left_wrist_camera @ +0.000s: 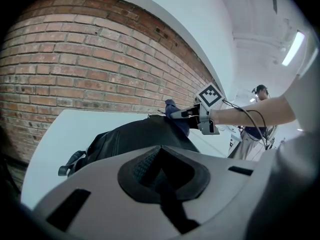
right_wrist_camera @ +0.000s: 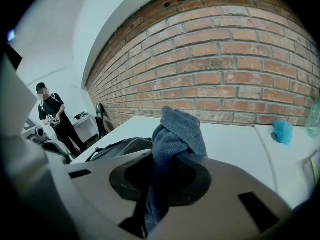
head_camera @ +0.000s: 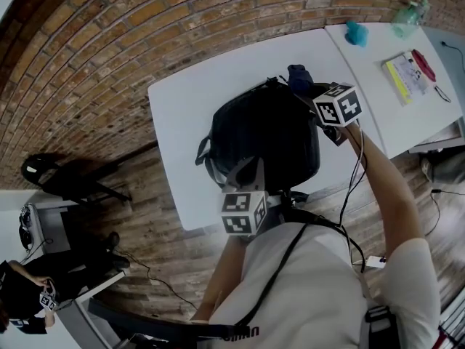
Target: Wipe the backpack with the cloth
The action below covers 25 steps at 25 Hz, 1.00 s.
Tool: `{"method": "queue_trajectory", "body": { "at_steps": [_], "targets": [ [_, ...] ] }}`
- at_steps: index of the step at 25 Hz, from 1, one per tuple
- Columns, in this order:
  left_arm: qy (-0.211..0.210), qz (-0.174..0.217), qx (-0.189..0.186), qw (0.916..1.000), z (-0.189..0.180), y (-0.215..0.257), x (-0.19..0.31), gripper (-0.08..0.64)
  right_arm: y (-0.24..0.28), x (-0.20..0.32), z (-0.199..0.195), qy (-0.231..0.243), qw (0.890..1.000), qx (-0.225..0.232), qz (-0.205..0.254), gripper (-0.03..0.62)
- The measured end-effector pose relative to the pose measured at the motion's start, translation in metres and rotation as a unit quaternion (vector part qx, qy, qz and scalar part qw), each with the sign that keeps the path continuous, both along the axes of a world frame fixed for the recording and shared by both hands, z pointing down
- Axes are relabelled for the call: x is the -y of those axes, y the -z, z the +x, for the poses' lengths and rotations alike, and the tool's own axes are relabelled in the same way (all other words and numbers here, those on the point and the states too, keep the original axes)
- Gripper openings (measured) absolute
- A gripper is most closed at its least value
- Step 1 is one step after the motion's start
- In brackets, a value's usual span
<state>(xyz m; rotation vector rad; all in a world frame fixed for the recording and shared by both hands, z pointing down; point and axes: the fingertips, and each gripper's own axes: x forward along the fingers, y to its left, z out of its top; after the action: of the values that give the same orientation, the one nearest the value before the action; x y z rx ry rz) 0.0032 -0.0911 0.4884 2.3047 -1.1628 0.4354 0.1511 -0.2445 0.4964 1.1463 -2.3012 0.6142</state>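
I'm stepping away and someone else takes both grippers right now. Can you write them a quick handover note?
Left gripper: shut, nothing seen between its jaws, at the near edge of the backpack.
Right gripper: shut on the blue cloth, at the backpack's far end.
Backpack: lies on the white table.
Done: the cloth is in the gripper and at the backpack. How much is already wiped cannot be told.
Left: draw the cloth across the backpack's surface.
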Motion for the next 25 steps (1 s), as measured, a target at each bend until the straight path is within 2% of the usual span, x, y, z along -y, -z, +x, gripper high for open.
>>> {"method": "queue_trajectory", "body": {
  "at_steps": [25],
  "targets": [
    [-0.013,0.006,0.0,0.9999,0.01,0.001,0.001,0.003,-0.009,-0.071,-0.009,0.07,0.997,-0.018,-0.026,0.068]
  ]
}}
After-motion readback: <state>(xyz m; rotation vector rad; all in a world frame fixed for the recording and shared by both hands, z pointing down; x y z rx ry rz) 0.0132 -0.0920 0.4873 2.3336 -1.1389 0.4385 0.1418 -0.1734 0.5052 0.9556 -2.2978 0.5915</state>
